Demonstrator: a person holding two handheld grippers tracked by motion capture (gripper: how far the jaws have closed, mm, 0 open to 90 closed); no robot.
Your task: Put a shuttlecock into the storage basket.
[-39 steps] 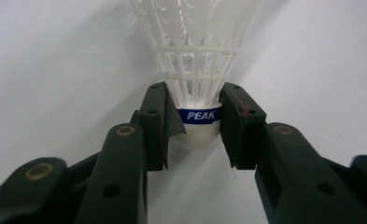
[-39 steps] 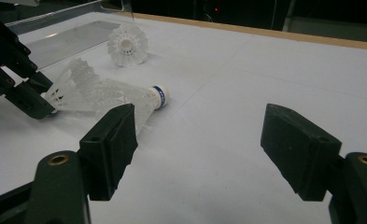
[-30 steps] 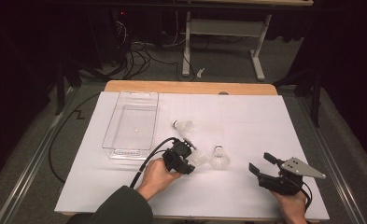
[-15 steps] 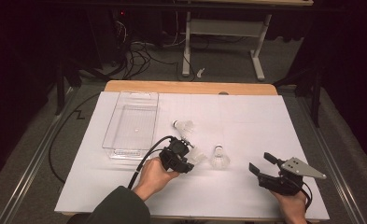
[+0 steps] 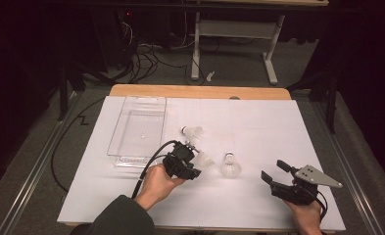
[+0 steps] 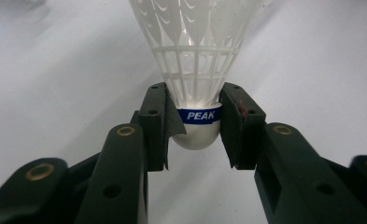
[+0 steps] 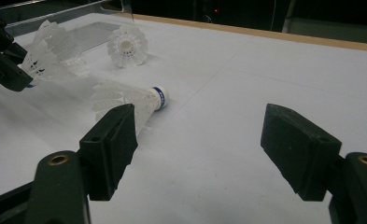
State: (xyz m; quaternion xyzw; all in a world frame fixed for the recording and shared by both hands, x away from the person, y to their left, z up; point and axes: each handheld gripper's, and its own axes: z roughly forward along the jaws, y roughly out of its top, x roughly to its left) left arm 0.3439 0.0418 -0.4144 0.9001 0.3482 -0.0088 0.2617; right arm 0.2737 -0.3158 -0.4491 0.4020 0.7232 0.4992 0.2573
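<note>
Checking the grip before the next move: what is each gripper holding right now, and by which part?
The left gripper holds a shuttlecock by its cork, at the blue band. The right gripper is open and holds nothing.

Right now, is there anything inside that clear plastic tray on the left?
The clear tray holds no shuttlecock; only the white sheet shows through its floor. Its near end sits partly behind the left gripper and its cable.

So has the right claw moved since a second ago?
No. In the high view the right claw sits at the same spot near the white mat's front right corner, jaws open and empty.
</note>
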